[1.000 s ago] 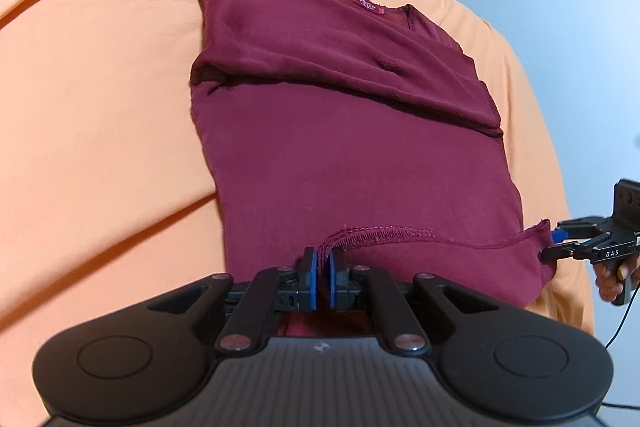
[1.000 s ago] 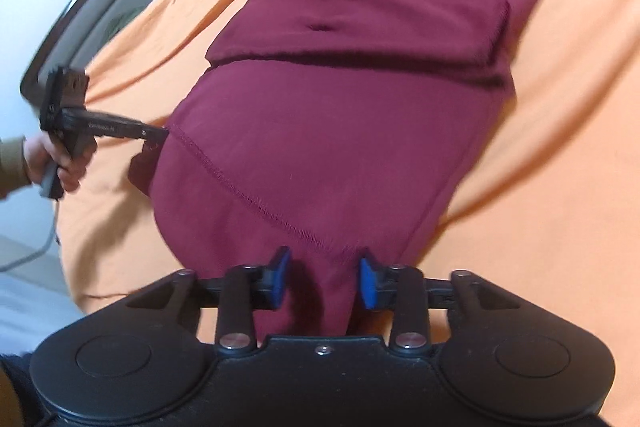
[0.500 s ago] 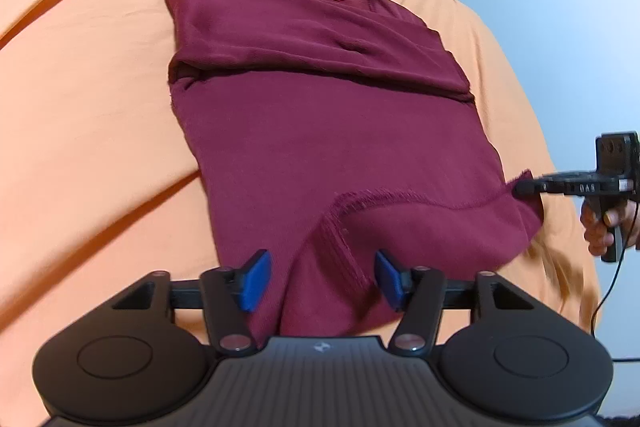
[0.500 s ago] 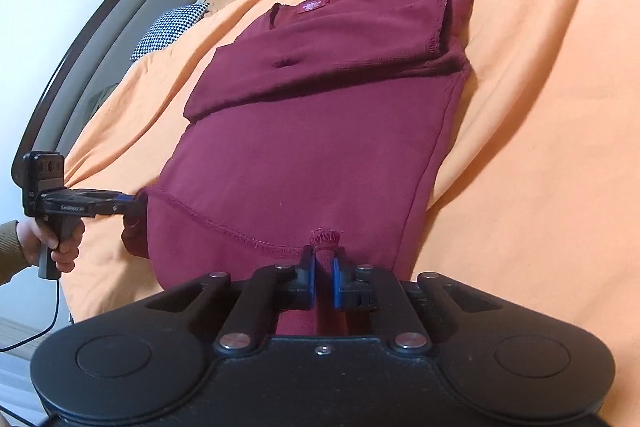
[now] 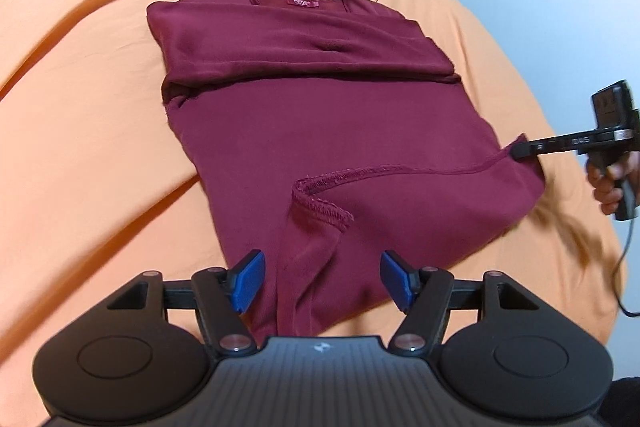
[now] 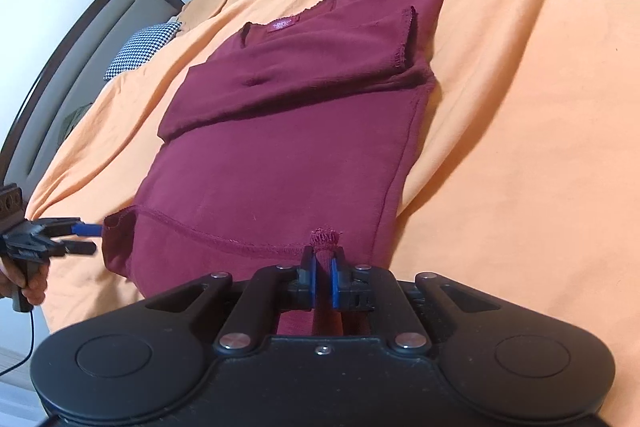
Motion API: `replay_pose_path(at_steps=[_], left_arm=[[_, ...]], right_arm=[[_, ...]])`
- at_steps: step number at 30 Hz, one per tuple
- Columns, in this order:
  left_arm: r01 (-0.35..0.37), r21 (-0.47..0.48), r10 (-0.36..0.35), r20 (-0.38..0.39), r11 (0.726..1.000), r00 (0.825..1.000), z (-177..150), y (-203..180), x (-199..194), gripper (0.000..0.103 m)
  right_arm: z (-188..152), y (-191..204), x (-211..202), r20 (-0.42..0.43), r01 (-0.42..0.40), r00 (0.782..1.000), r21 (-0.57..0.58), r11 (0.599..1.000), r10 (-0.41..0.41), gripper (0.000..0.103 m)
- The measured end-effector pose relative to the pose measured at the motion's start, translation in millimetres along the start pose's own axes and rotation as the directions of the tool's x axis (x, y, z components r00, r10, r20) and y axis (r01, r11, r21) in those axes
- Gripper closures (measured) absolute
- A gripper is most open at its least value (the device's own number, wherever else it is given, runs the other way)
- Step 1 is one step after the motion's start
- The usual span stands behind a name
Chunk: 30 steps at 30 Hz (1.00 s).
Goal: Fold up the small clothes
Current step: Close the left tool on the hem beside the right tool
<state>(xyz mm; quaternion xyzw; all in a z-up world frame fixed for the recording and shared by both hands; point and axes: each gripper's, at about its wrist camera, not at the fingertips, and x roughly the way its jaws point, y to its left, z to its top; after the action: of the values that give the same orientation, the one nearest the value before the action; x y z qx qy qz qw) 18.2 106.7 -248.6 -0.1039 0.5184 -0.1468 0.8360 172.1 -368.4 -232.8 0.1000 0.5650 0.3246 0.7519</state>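
A maroon shirt (image 5: 320, 115) lies on the orange bedspread (image 5: 80, 107), sleeves folded across the chest, neck label away from me. It also shows in the right wrist view (image 6: 288, 147). My left gripper (image 5: 322, 281) is open, its blue pads either side of a raised fold of the bottom hem, not touching it. My right gripper (image 6: 322, 277) is shut on the hem's other corner, bunched between its pads. In the left wrist view the right gripper (image 5: 520, 149) pinches the hem corner at the right. In the right wrist view the left gripper (image 6: 86, 239) sits open by the hem's left corner.
The orange bedspread (image 6: 520, 107) covers the whole bed. A black-and-white checked pillow (image 6: 140, 47) and a dark headboard (image 6: 80, 27) are at the far left. A cable (image 5: 624, 259) hangs from the right gripper's handle.
My left gripper, shut on the hem a second ago, has opened and let it go. My right gripper, open a second ago, has shut on the hem's other corner.
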Motion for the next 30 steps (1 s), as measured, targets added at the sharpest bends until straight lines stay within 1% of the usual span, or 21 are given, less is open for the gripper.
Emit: replay_pose_path(at_steps=[2, 3, 4, 5, 6, 7, 8, 9, 11, 12, 14, 15, 17, 18, 19, 21, 25, 27, 30], left_arm=[[-0.019, -0.010, 0.019, 0.004, 1.000, 1.000, 3, 1, 7, 0.040], [-0.029, -0.023, 0.029, 0.004, 0.999, 1.000, 5, 3, 10, 0.046], [-0.033, -0.047, 0.033, -0.002, 0.998, 0.999, 8, 7, 13, 0.056], [-0.030, -0.073, 0.030, -0.004, 0.997, 1.000, 10, 9, 14, 0.062], [-0.018, -0.101, 0.019, 0.003, 0.995, 1.000, 12, 13, 13, 0.082], [-0.007, -0.119, 0.009, 0.019, 0.993, 1.000, 14, 16, 10, 0.091], [0.000, -0.128, 0.005, 0.038, 0.992, 0.999, 15, 20, 6, 0.091], [0.007, -0.130, 0.002, 0.064, 0.991, 0.998, 16, 21, 0, 0.096], [0.010, -0.145, 0.005, 0.098, 0.989, 0.995, 18, 26, -8, 0.098], [0.004, -0.162, 0.013, 0.100, 0.987, 0.995, 18, 29, -10, 0.098], [-0.007, -0.183, 0.022, 0.082, 0.983, 0.996, 17, 35, -7, 0.098], [-0.012, -0.185, 0.025, 0.068, 0.983, 0.997, 15, 36, -3, 0.098], [-0.016, -0.186, 0.025, 0.045, 0.982, 0.999, 14, 36, 3, 0.098], [-0.017, -0.185, 0.025, 0.039, 0.983, 0.999, 13, 36, 5, 0.098], [-0.019, -0.186, 0.026, 0.036, 0.982, 0.999, 13, 36, 6, 0.097], [-0.013, -0.190, 0.020, 0.035, 0.982, 0.999, 13, 37, 7, 0.097], [-0.010, -0.184, 0.015, 0.027, 0.983, 1.000, 13, 37, 9, 0.096], [-0.022, -0.177, 0.026, 0.020, 0.984, 0.999, 14, 36, 11, 0.095], [-0.038, -0.171, 0.040, 0.009, 0.985, 0.999, 15, 34, 15, 0.095]], right_arm=[[0, 1, -1, 0.001, 0.001, 1.000, 0.000, 1.000, -0.001, 0.096], [0, 2, -1, 0.000, 0.001, 1.000, 0.002, 1.000, -0.001, 0.096], [0, 2, -1, 0.000, 0.002, 1.000, 0.003, 1.000, -0.002, 0.096], [0, 3, -1, -0.001, 0.004, 1.000, 0.003, 1.000, -0.004, 0.096], [-1, 3, -1, -0.002, 0.004, 1.000, 0.003, 1.000, -0.004, 0.096], [-1, 4, -2, -0.001, 0.003, 1.000, 0.002, 1.000, -0.003, 0.096], [-1, 5, -3, 0.002, -0.004, 1.000, -0.001, 1.000, 0.004, 0.096], [0, 4, -5, 0.007, -0.021, 1.000, -0.004, 1.000, 0.021, 0.096], [3, 3, -12, 0.029, -0.058, 0.998, 0.005, 0.998, 0.058, 0.097], [5, 1, -16, 0.048, -0.078, 0.996, 0.017, 0.997, 0.077, 0.097], [9, -3, -21, 0.081, -0.092, 0.993, 0.046, 0.995, 0.089, 0.097], [10, -5, -21, 0.079, -0.086, 0.994, 0.054, 0.995, 0.081, 0.097], [10, -7, -12, 0.042, -0.066, 0.997, 0.062, 0.996, 0.063, 0.096], [9, -7, -7, 0.017, -0.056, 0.998, 0.055, 0.997, 0.056, 0.094], [9, -6, -3, -0.007, -0.040, 0.999, 0.045, 0.998, 0.040, 0.089], [7, -4, 4, -0.043, -0.026, 0.999, 0.030, 0.999, 0.028, 0.085], [7, -4, 4, -0.057, -0.033, 0.998, 0.026, 0.999, 0.035, 0.083], [7, -4, 2, -0.057, -0.036, 0.998, 0.020, 0.999, 0.037, 0.083], [7, -1, 3, -0.069, -0.025, 0.997, -0.002, 1.000, 0.025, 0.085]])
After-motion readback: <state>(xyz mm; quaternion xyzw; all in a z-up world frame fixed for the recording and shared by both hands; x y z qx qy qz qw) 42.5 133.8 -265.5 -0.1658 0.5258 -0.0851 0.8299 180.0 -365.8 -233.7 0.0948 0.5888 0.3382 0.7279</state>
